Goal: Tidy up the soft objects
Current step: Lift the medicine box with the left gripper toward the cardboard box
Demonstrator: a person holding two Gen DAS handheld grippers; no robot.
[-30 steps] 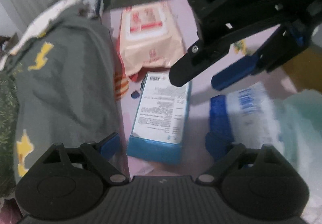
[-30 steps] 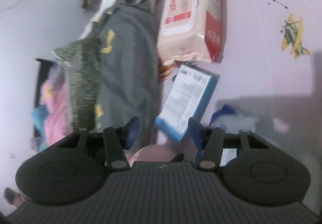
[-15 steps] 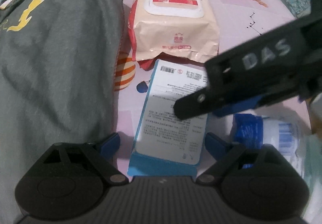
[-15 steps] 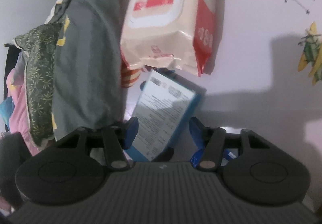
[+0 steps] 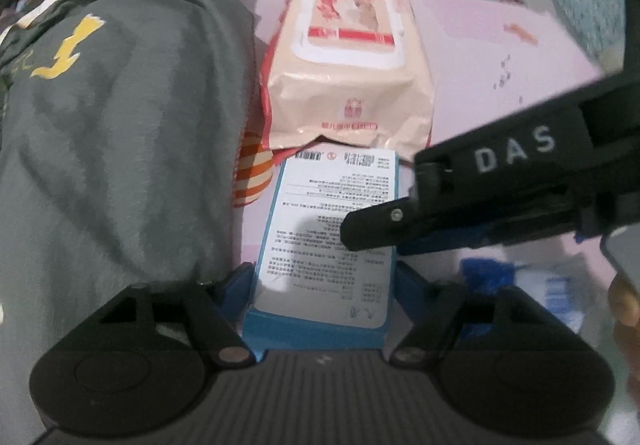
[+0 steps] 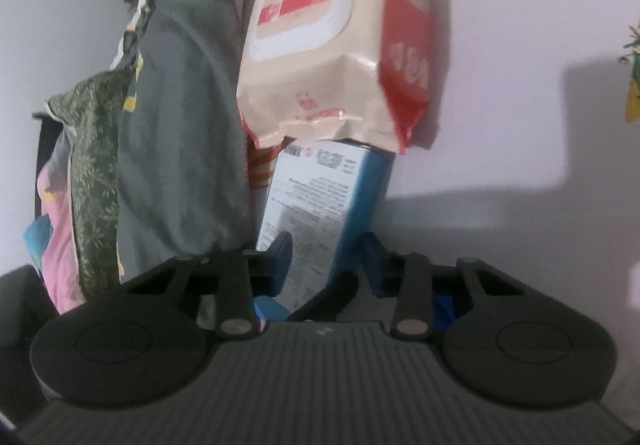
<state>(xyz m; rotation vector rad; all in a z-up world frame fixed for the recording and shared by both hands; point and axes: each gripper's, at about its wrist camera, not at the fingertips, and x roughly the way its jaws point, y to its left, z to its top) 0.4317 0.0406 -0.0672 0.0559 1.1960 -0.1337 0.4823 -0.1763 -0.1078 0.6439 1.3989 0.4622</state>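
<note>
A blue box (image 5: pixel 328 225) with a white printed label lies on the pink surface (image 5: pixel 500 77), its far end tucked under a peach wipes pack (image 5: pixel 348 77). My left gripper (image 5: pixel 322 277) straddles the box's near end; its jaws are closing and the blue pads meet both long sides. My right gripper (image 5: pixel 376 241) reaches in from the right over the box's right edge. In the right wrist view its jaws (image 6: pixel 326 259) are closing, one finger over the label of the box (image 6: pixel 320 201), the other by the blue side; contact is unclear.
A grey garment (image 5: pixel 120 145) with yellow print is heaped along the left, touching the box's side. An orange-striped item (image 5: pixel 252 173) peeks from under it. A blue-and-white packet (image 5: pixel 552 289) lies at the right, by a person's hand (image 5: pixel 624 309). Green patterned fabric (image 6: pixel 92 165) hangs beyond the garment.
Both pairs of jaws have narrowed around the blue box. The left gripper shifted until the box sat between its fingers. The right gripper came down onto the box's right edge.
</note>
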